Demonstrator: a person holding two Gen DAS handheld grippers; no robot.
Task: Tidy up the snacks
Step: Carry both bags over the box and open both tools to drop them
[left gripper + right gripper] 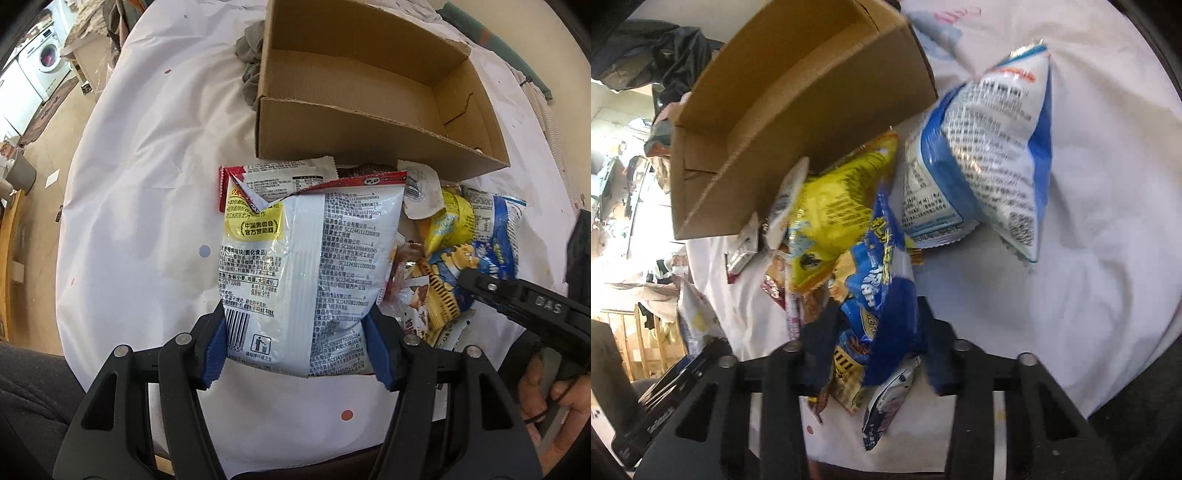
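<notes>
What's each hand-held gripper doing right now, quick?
Left hand-held gripper: closed on the white snack bag.
Right hand-held gripper: closed on the blue snack packet, though the picture is blurred.

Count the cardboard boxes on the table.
1: an open cardboard box at the table's far side, behind the snack pile. The left gripper holds a white bag before it.

The worktop (147, 177) is covered with a white wrinkled cloth (166, 122) that has small coloured dots. On it stand an open cardboard box (369, 147), a grey rag (251, 48) beside the box, and a heap of snack packets (454, 236) in front of it.
</notes>
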